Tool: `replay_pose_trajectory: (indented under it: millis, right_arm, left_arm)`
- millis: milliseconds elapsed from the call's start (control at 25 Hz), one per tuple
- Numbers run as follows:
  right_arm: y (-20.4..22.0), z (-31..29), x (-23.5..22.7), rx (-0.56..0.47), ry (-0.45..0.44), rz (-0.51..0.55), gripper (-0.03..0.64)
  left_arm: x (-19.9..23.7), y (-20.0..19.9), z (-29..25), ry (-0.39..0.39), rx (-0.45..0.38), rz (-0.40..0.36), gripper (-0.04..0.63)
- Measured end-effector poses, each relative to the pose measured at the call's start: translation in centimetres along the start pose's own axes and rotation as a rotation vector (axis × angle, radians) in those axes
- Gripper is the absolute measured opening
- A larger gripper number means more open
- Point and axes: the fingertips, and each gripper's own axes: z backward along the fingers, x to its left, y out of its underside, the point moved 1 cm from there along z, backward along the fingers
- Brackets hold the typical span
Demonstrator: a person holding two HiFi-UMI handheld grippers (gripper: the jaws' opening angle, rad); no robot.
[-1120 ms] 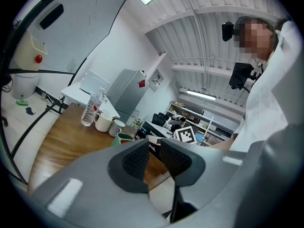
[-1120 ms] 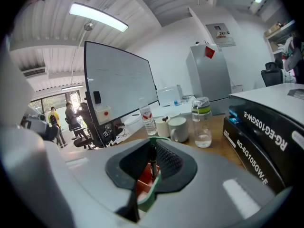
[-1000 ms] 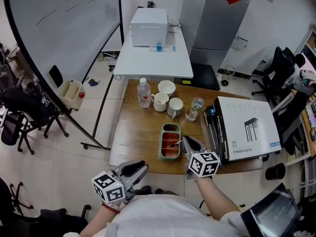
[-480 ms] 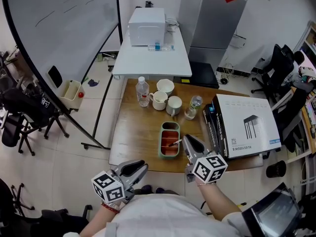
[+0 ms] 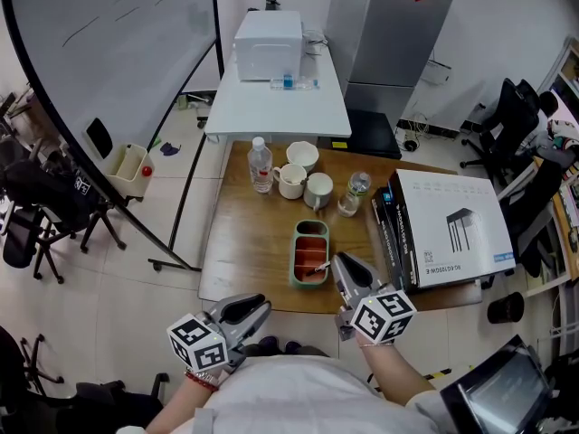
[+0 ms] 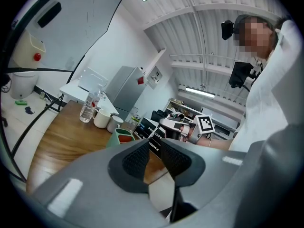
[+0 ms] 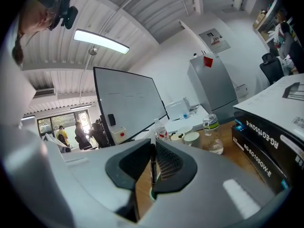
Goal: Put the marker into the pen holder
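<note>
A thin black marker (image 5: 318,267) sticks out of my right gripper (image 5: 336,262), which is shut on it. In the right gripper view the marker (image 7: 152,163) stands pinched between the two pads. Its tip hangs over the near compartment of the green pen holder (image 5: 295,253) with the orange-red inside, on the wooden table (image 5: 253,242). My left gripper (image 5: 261,307) is off the table's near edge at the left, with a narrow gap between its pads and nothing in it. The left gripper view shows the holder (image 6: 122,134) ahead of that left gripper (image 6: 153,151).
Behind the holder stand a water bottle (image 5: 261,165), a bowl (image 5: 303,156), two mugs (image 5: 291,181) (image 5: 318,191) and a small bottle (image 5: 355,193). A white carton (image 5: 452,229) on dark boxes (image 5: 393,233) fills the table's right side. A whiteboard stand (image 5: 181,215) is on the left.
My right gripper has drawn back a little toward the person, with the marker still in it. The left gripper has stayed where it was.
</note>
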Motion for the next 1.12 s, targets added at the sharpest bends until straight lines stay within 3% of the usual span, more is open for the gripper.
replay_pose_trajectory:
  millis: [240,520,600,720,920,1120]
  right_arm:
    - [4.7,-1.6,-1.0,0.076,0.034,0.147,0.026]
    - [8.5,-3.2,-2.1,0.208,0.041,0.2,0.026]
    - [9.1,-3.0,-2.4,0.225,0.031,0.195,0.029]
    - [9.9,-2.6,-2.9,0.251,0.017,0.17,0.104]
    - [10.6,-1.5,-3.9,0.266,0.03,0.139,0.126]
    - [13.5,0.5,-5.3,0.351,0.048,0.112,0.14]
  left_arm:
    - [-0.1,-0.2,-0.1,0.003,-0.004,-0.003,0.077]
    - [-0.6,-0.2,-0.5,0.019,0.013,-0.013,0.075]
    - [-0.6,-0.3,-0.5,0.014,0.015,-0.007,0.075]
    - [-0.5,-0.3,-0.5,0.013,0.015,-0.002,0.075]
    - [-0.6,-0.2,-0.6,0.019,0.018,-0.004,0.075]
    - [-0.4,-0.1,-0.6,0.02,0.011,-0.004,0.075]
